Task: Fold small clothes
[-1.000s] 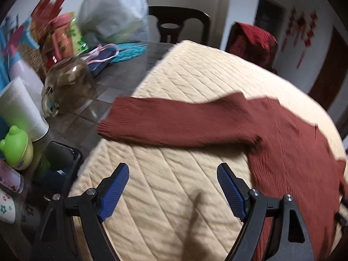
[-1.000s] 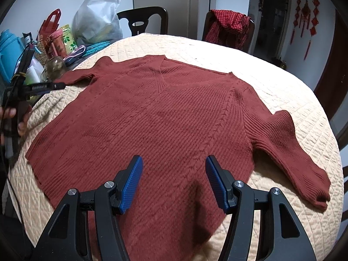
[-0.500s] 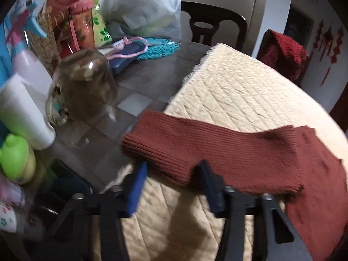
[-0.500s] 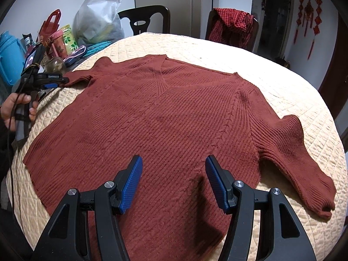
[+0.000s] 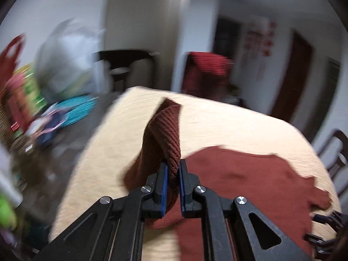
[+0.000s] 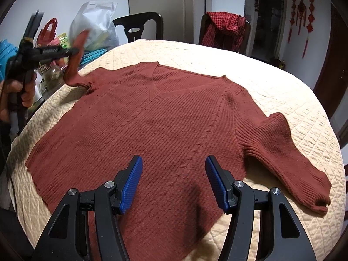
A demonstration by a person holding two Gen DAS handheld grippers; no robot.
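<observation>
Sleeve (image 5: 167, 134) now lifted, left hand-held gripper (image 5: 173, 187) clamped on it, right hand-held gripper (image 6: 174, 182) wide

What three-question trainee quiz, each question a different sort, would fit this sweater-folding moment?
1. True or false: the left gripper is shut on a sleeve.
2. The right gripper is: A) shut on the hem, B) open above the sweater, C) holding the other sleeve.
3. Fill in: the gripped sleeve is ___ off the quilt.

Key: 1 true; 2 B; 3 lifted.
</observation>
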